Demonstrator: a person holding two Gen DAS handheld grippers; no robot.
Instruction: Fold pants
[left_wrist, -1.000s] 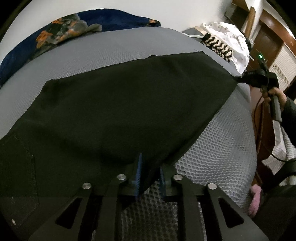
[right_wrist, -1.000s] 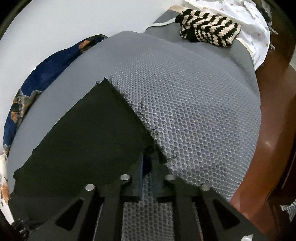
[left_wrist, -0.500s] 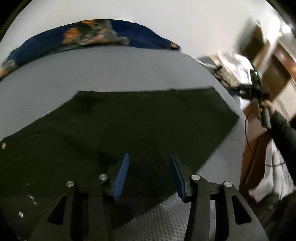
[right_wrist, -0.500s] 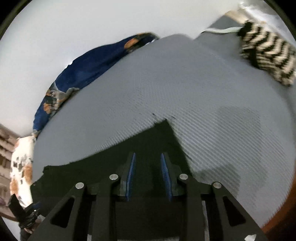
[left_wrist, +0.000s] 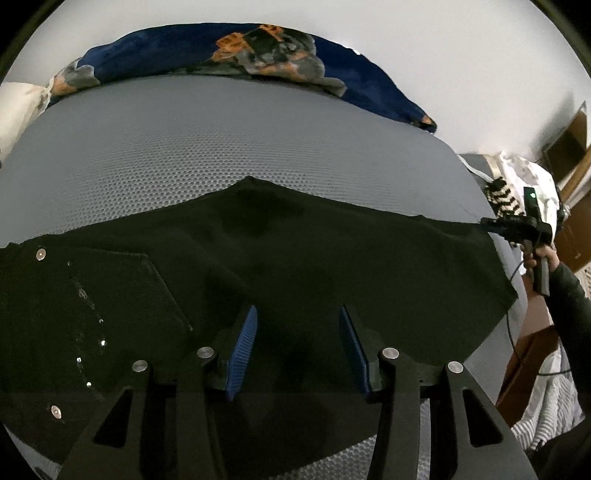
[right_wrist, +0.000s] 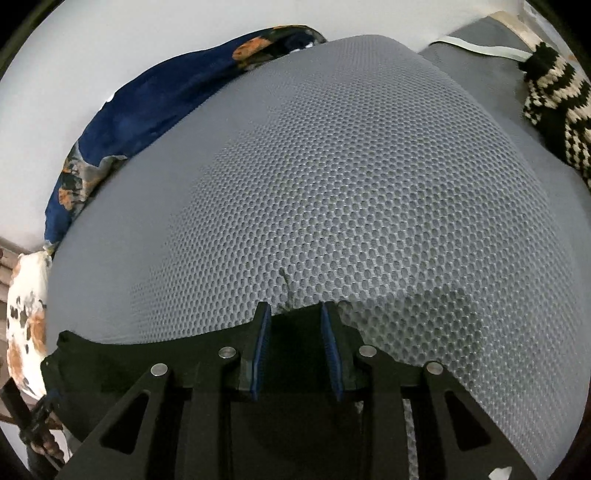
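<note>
Black pants (left_wrist: 295, 266) lie spread flat across the grey mesh bed (left_wrist: 221, 140), waist with rivets and a pocket at the left, leg end at the right. My left gripper (left_wrist: 298, 314) is open and empty, hovering above the middle of the pants. My right gripper (right_wrist: 294, 314) is open over the frayed hem corner of the pants (right_wrist: 295, 343), holding nothing. It also shows in the left wrist view (left_wrist: 491, 223) at the far right hem.
A blue patterned blanket (left_wrist: 258, 51) lies along the wall at the bed's far side. A black-and-white knitted item (right_wrist: 554, 99) and white cloth (left_wrist: 528, 177) sit at the bed's right end. A floral pillow (right_wrist: 26, 325) is at the left. Wooden furniture (left_wrist: 532, 354) stands beside the bed.
Both grippers were shut on the pants' near edge and hem. They have let go, opened and lifted back; the pants now lie flat on the bed.
</note>
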